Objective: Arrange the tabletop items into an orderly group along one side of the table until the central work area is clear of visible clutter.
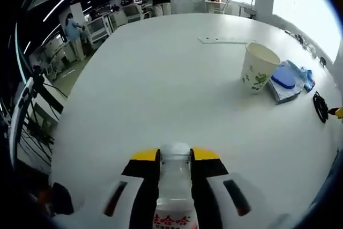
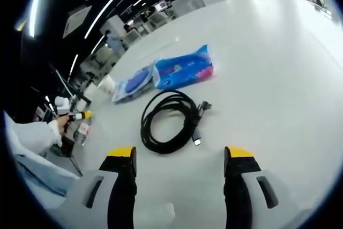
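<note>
Two yellow-tipped jaws of the left gripper (image 1: 175, 156) are clenched on a clear plastic bottle (image 1: 174, 186) with a red-lettered label, held over the near edge of the white table (image 1: 161, 79). Toward the table's right edge stands a paper cup (image 1: 257, 67), just beside a blue pouch (image 1: 286, 79) and a black cable (image 1: 320, 105).

From the right gripper view, the right gripper (image 2: 180, 156) hangs with jaws spread wide, grasping nothing. Beyond them lies the coiled black cable (image 2: 169, 120), then a blue packet (image 2: 184, 69) beside the blue pouch (image 2: 134, 83); the small pale shape at the far edge is probably the paper cup (image 2: 109, 83).
</note>
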Demonstrator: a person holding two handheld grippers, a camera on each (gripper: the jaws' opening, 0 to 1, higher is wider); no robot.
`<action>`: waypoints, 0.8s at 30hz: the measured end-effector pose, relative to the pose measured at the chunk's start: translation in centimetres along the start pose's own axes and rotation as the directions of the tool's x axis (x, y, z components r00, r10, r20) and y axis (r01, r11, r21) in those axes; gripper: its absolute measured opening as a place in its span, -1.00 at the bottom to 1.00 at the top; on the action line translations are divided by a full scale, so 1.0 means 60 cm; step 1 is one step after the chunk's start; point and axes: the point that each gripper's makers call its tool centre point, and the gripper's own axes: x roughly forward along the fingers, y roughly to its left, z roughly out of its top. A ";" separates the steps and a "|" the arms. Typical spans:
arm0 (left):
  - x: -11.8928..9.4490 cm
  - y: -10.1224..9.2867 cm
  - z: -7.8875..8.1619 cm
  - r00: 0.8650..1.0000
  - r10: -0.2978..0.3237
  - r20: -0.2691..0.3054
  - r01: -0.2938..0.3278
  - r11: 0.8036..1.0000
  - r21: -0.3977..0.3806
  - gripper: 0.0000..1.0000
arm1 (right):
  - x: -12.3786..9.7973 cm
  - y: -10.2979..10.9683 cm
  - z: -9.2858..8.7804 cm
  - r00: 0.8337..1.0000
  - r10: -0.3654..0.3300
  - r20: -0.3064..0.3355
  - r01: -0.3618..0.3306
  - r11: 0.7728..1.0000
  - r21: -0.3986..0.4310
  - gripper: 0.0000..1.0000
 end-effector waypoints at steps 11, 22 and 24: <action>-0.068 0.004 0.026 0.993 0.015 0.120 -0.008 0.998 -0.060 -0.65 | -0.002 -0.002 0.001 1.000 -0.003 0.016 0.002 1.000 0.022 0.23; -0.191 -0.003 0.080 0.941 0.047 0.336 0.007 0.988 -0.157 -0.66 | -0.005 -0.011 0.006 0.999 -0.008 0.039 0.006 0.999 0.044 0.25; -0.206 -0.002 0.095 0.924 0.051 0.379 0.021 0.983 -0.182 -0.66 | -0.006 -0.013 0.008 0.999 -0.007 0.044 0.005 0.999 0.040 0.30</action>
